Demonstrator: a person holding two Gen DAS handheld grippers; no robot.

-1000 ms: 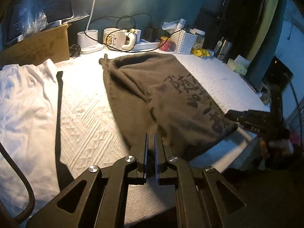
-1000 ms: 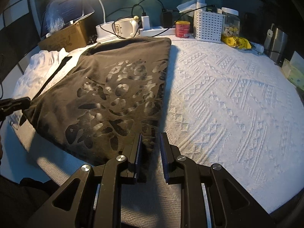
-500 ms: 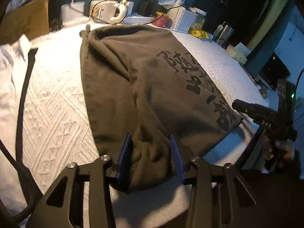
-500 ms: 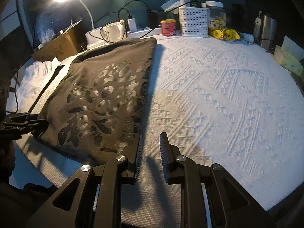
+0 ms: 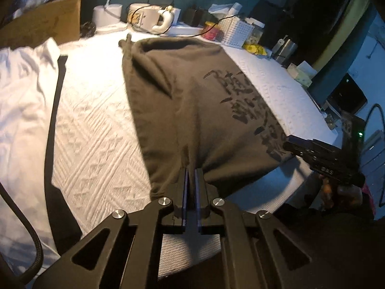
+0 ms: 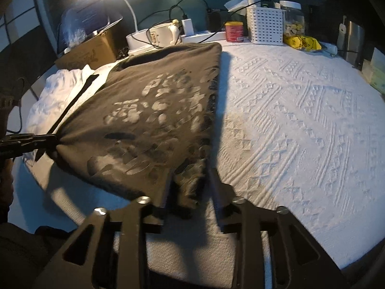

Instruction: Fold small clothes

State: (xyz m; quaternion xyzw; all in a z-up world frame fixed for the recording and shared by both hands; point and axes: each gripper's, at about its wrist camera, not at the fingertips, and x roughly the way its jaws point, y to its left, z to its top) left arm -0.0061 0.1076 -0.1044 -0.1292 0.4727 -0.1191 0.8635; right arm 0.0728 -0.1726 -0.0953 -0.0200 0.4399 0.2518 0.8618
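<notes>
Olive T-shirt (image 5: 192,110) lies flat on the white-covered surface (image 6: 300,120), stretching lengthwise away from both hand-held grippers. Left hand-held gripper (image 5: 191,175) pinches its near hem. Right hand-held gripper (image 6: 190,187), jaws just widened, straddles the near corner without clamping it.

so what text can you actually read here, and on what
Nothing can be quoted with confidence.
Brown shirt: large dark printed characters, too distorted to read.
Right gripper: small pale marking on its side, blurred.
Mug, red can, cardboard box: printing too small.
</notes>
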